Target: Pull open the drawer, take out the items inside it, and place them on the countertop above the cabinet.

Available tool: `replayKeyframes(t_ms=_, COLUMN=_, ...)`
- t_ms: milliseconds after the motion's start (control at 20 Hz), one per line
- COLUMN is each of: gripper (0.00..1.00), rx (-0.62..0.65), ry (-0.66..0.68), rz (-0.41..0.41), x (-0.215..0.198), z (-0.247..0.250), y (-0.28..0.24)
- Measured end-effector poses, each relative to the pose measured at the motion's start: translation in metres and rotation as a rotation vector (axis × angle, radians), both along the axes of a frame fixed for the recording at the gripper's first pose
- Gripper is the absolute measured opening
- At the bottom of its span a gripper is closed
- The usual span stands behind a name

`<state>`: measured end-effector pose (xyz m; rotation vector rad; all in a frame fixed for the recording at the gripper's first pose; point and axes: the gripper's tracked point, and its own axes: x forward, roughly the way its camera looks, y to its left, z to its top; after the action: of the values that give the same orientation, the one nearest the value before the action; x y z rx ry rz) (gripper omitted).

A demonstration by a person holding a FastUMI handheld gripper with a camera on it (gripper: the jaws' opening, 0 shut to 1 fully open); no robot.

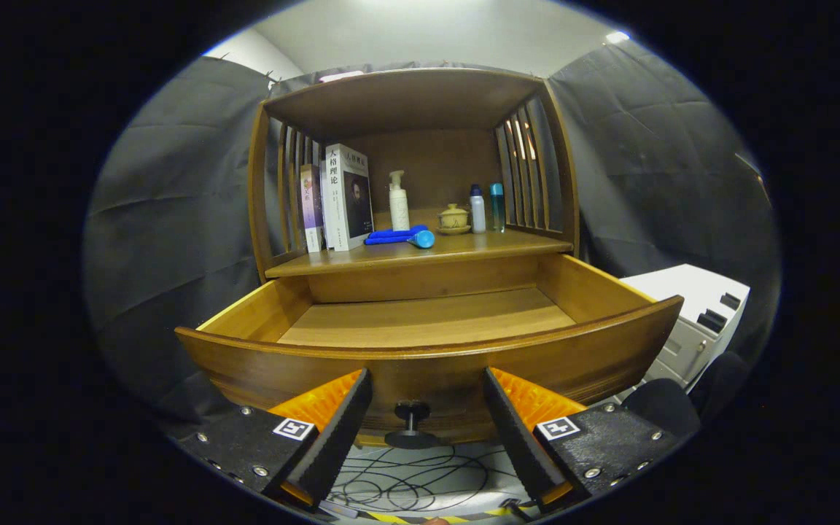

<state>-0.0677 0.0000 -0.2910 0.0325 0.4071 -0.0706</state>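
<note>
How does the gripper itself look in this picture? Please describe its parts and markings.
The gripper has two long wedge-shaped fingers with a rough, grainy surface. Behind them sit ribbed plates and dark mounting blocks fixed with small silver screws. Each block carries a square black-and-white marker.

Dark cloth walls (172, 219), perhaps cables (405, 485) underfoot.

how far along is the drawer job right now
Done: the drawer is pulled open, and the visible part of its floor is bare. A blue item already lies on the countertop. In hand: nothing; the gripper is open, its fingers either side of the knob, not pressing it. Left: likely nothing, unless something hides behind the drawer front.
</note>
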Motion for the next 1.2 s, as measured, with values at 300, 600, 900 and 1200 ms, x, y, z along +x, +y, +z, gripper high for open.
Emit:
replayKeyframes(t_ms=300, gripper=0.95, rx=-0.013, ry=0.001, rz=0.013, x=0.004, z=0.001, y=-0.002)
replayKeyframes(t_ms=600, gripper=0.93, rx=-0.105, ry=-0.018, rz=0.069, x=0.021, z=0.004, y=-0.001)
replayKeyframes(t_ms=900, gripper=0.94, rx=-0.054, ry=-0.01, rz=0.07, x=0.052, z=-0.002, y=0.0)
replayKeyframes(t_ms=1200, gripper=0.94, rx=-0.074, ry=-0.093, rz=0.076, x=0.102, z=-0.001, y=-0.001)
